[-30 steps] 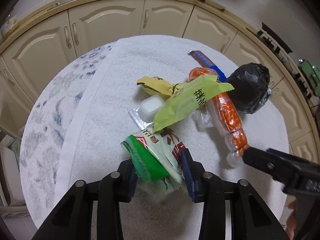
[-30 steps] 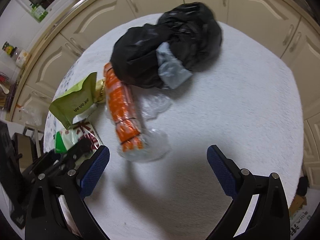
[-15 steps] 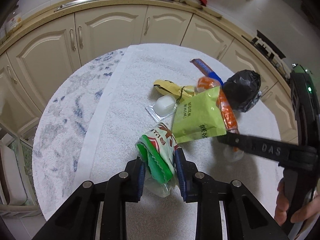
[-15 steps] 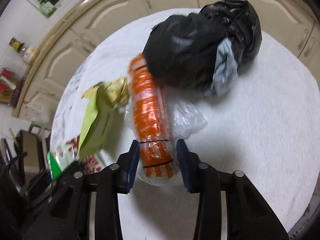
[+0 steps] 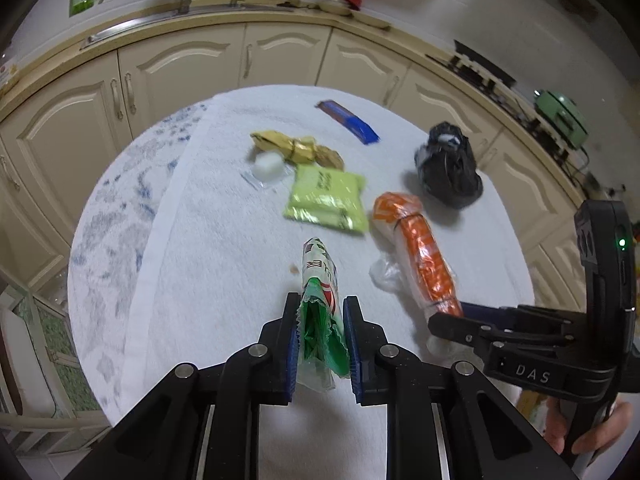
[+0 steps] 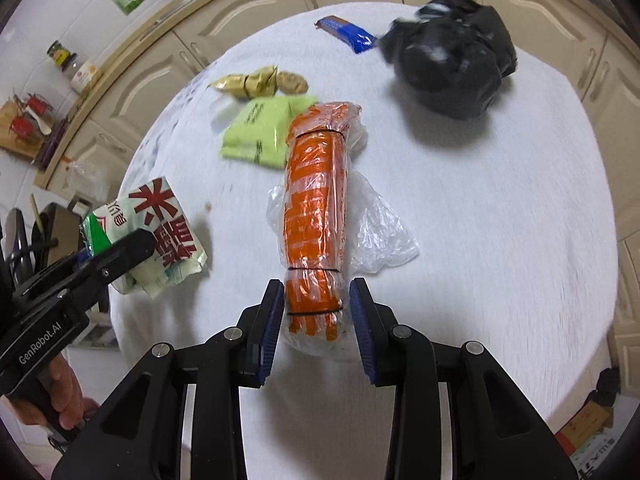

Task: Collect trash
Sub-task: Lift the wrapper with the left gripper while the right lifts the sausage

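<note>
My left gripper [image 5: 320, 304] has a green and white snack wrapper [image 5: 318, 268] pinched between its blue pads, and its jaws are still closing on it. The wrapper hangs clear of the white cloth, and its red print shows in the right wrist view [image 6: 160, 220]. My right gripper [image 6: 317, 286] is shut on the near end of a long orange package [image 6: 316, 184] in clear plastic. That package's far end rests by a lime-green packet [image 6: 260, 136]. The right gripper [image 5: 452, 316] sits just right of the left one.
On the round table's white cloth [image 5: 220, 260] lie a gold wrapper [image 5: 296, 148], a white block in clear film [image 5: 268, 168], a blue bar wrapper [image 5: 348, 122] and a knotted black bag [image 5: 448, 168]. Cream cabinets [image 5: 180, 76] curve behind. A hand [image 5: 592, 436] holds the right tool.
The left jaws closed on the green and white wrapper and pulled it back and up. The right jaws went from wide open to gripping the orange package. The lime packet now lies flat.
</note>
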The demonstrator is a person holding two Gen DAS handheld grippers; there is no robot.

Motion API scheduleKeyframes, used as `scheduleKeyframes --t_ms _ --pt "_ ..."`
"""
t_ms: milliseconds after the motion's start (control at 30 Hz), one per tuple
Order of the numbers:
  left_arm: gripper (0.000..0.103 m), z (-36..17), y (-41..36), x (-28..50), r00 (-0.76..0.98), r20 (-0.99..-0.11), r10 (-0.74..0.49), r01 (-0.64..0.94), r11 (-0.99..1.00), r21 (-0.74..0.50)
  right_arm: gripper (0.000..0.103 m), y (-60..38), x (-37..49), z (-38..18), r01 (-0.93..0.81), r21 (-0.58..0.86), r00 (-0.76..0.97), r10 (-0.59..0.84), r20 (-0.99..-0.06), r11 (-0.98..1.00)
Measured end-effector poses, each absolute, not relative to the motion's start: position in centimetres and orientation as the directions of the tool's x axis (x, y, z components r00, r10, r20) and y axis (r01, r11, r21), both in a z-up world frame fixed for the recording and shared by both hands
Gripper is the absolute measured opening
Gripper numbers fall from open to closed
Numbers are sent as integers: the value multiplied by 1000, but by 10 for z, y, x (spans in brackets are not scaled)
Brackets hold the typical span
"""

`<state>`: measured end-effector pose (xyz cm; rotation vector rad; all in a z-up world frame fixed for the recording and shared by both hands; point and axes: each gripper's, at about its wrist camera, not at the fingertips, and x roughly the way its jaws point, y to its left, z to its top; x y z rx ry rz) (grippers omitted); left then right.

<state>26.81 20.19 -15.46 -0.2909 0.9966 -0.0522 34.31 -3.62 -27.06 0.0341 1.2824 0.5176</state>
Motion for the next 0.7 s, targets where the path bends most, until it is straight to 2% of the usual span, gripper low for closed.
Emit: scheduleKeyframes --t_ms 100,167,200,233,300,367,433,467,600,667,700 --pt "18 -158 197 247 524 -823 -219 -80 950 -303 37 -48 326 -270 -353 296 194 379 -905 887" --pt "22 -164 197 240 511 -835 -206 -106 948 -299 38 -52 318 -272 -343 302 205 385 -900 889" --pt "23 -168 199 238 506 -841 -192 -135 945 -298 43 -53 319 -272 -337 292 219 376 -900 895" --pt "27 -173 202 237 491 -855 -169 -186 938 -292 54 -51 320 -274 -331 278 226 361 -905 902" --pt "32 -178 207 237 483 -863 -148 -240 925 -293 69 -48 322 -278 -312 246 251 329 -910 918" --pt "36 -182 210 235 483 -862 -153 -260 915 -308 73 -45 329 -282 -289 223 271 303 -913 931" --pt "36 -184 213 232 496 -853 -165 -274 902 -334 82 -40 337 -285 -279 231 271 307 -912 932" --pt "37 -185 214 231 499 -850 -168 -277 899 -340 82 -38 339 -285 -280 232 277 310 -910 932" --pt "36 -184 212 234 515 -844 -149 -280 901 -330 82 -21 348 -286 -299 215 294 304 -906 930" --pt "32 -184 209 234 519 -841 -151 -258 911 -323 63 -15 347 -286 -316 157 326 263 -908 936" --pt "31 -184 207 235 522 -839 -153 -250 913 -322 39 -13 345 -284 -332 146 333 261 -906 932"
